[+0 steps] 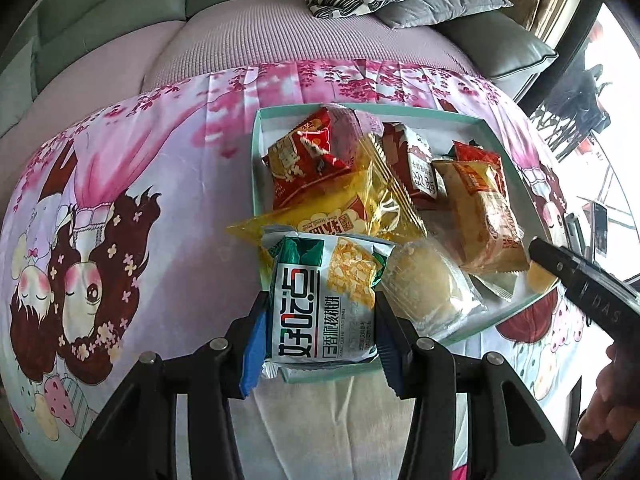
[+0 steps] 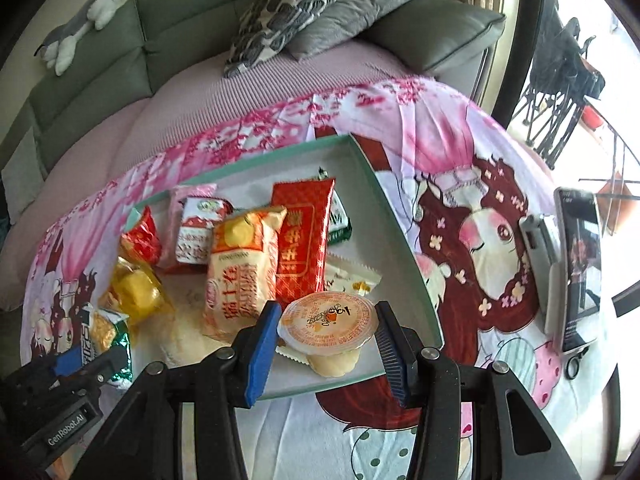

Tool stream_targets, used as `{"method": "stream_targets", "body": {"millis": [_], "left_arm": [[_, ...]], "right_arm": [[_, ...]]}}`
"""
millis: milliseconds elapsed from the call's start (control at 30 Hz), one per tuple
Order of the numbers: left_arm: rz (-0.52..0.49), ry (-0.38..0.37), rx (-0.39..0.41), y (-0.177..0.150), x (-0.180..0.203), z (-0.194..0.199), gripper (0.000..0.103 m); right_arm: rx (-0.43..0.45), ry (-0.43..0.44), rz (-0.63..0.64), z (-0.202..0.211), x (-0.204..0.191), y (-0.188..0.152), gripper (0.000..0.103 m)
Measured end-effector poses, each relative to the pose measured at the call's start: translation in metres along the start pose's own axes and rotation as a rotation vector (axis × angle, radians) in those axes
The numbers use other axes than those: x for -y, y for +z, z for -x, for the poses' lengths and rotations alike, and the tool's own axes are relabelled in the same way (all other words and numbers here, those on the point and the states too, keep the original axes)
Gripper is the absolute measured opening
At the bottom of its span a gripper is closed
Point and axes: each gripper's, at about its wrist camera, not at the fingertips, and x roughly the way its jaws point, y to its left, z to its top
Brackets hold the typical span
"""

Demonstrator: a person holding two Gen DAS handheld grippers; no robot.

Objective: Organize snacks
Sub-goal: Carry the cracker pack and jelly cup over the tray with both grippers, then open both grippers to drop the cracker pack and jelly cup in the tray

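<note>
A teal-rimmed white tray (image 1: pixel 360 107) on a pink cartoon-print cloth holds several wrapped snacks. My left gripper (image 1: pixel 320 320) is shut on a white and green snack packet (image 1: pixel 320 276), over the tray's near edge. In the right wrist view, my right gripper (image 2: pixel 328 310) is shut on a small jelly cup (image 2: pixel 332 356) with an orange-printed lid, above the tray's (image 2: pixel 400 240) near corner. The left gripper (image 2: pixel 76 360) shows at the lower left there with its packet (image 2: pixel 108 336). The right gripper's body (image 1: pixel 580 280) enters the left wrist view from the right.
In the tray lie a red packet (image 1: pixel 304 160), a yellow packet (image 1: pixel 332 208), a clear-wrapped bun (image 1: pixel 428 288) and an orange-beige packet (image 2: pixel 240 264). A phone on a stand (image 2: pixel 576 264) sits right of the tray. Behind are a grey sofa, pillows (image 2: pixel 288 8) and a plush toy (image 2: pixel 80 24).
</note>
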Motion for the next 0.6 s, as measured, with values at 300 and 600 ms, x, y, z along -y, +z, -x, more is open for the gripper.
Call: {"method": "stream_targets", "body": {"millis": [300, 600], "left_arm": [[-0.003, 0.016, -0.018, 0.006, 0.003, -0.021, 0.05], [0.008, -0.021, -0.026, 0.006, -0.004, -0.024, 0.055]], "right_arm": [[-0.026, 0.006, 0.003, -0.012, -0.002, -0.002, 0.05], [-0.042, -0.006, 0.004, -0.017, -0.003, -0.004, 0.051]]}}
